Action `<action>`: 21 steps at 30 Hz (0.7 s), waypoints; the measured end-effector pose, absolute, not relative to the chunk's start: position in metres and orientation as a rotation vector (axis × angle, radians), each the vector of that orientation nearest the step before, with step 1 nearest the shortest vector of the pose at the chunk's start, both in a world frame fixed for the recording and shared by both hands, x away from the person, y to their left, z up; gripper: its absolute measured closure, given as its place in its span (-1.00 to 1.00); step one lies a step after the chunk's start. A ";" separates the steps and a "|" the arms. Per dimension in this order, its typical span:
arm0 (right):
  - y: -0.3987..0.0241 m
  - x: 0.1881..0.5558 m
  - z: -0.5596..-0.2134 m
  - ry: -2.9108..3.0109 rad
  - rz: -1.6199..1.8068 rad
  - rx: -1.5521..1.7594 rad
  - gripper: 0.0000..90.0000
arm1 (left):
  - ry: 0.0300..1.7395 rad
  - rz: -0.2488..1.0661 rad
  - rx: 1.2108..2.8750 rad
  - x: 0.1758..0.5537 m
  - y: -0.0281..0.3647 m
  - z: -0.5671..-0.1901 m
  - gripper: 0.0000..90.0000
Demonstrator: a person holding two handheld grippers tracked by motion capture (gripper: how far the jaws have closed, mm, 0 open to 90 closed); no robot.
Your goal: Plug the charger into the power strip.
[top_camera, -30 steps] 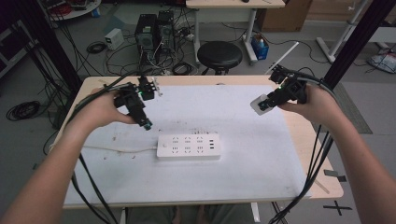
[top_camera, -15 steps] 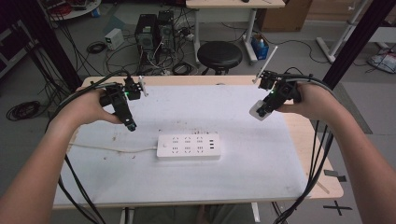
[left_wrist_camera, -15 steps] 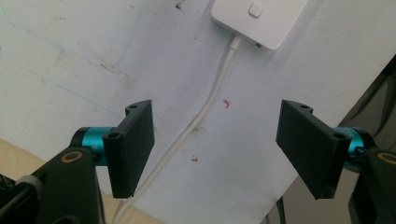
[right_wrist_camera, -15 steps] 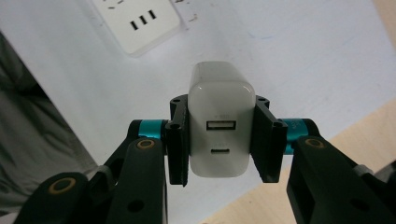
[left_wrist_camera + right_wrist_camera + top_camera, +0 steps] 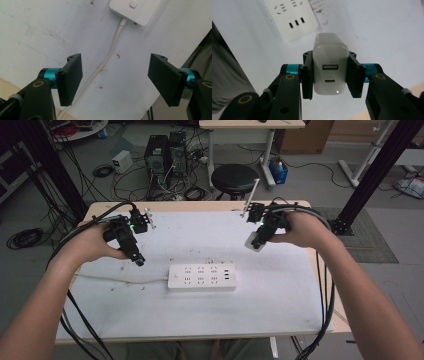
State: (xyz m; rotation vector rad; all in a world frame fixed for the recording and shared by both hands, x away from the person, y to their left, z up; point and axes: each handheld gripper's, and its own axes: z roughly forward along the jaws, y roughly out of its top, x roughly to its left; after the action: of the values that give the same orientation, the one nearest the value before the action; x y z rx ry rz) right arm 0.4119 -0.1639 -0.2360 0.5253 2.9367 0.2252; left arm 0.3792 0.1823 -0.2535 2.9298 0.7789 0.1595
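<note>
Your right gripper (image 5: 330,75) clamps a white USB charger (image 5: 330,68) by its sides (ports facing the camera), held above the white table (image 5: 280,320), up and right of the power strip (image 5: 201,276). Your left gripper (image 5: 116,77) hangs released over the strip's cord (image 5: 110,53).

My left gripper (image 5: 116,80) and right gripper (image 5: 329,77) both have flat black jaws on teal collars, with brass-ringed screw holes in the black arms. Black cables trail off each. My forearms are bare, no sleeves.
</note>
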 end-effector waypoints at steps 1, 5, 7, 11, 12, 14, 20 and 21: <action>-0.156 0.413 -0.239 2.944 0.227 0.499 0.38 | 0.777 0.159 2.932 0.378 0.183 -0.255 -0.38; -0.122 0.414 -0.255 2.989 0.225 0.392 0.38 | 0.803 0.168 2.917 0.372 0.187 -0.260 -0.38; -0.106 0.413 -0.264 2.993 0.194 0.350 0.38 | 0.797 0.170 2.916 0.368 0.189 -0.261 -0.38; -0.079 0.414 -0.288 3.017 0.127 0.249 0.38 | 0.819 0.176 2.898 0.361 0.195 -0.265 -0.38; -0.072 0.414 -0.296 3.018 0.097 0.229 0.38 | 0.827 0.177 2.895 0.360 0.196 -0.265 -0.43; -0.066 0.415 -0.304 3.027 0.086 0.212 0.38 | 0.820 0.182 2.889 0.359 0.198 -0.267 -0.49; -0.051 0.417 -0.325 3.036 0.028 0.145 0.38 | 0.817 0.188 2.856 0.354 0.203 -0.266 -0.49; -0.049 0.418 -0.327 3.039 0.028 0.154 0.38 | 0.823 0.192 2.847 0.353 0.204 -0.266 -0.49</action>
State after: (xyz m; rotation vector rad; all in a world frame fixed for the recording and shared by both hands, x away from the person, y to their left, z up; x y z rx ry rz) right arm 0.4175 -0.0492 -0.3268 0.1544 3.0392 0.0278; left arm 0.3529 0.2036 -0.2663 2.8469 0.8232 0.1916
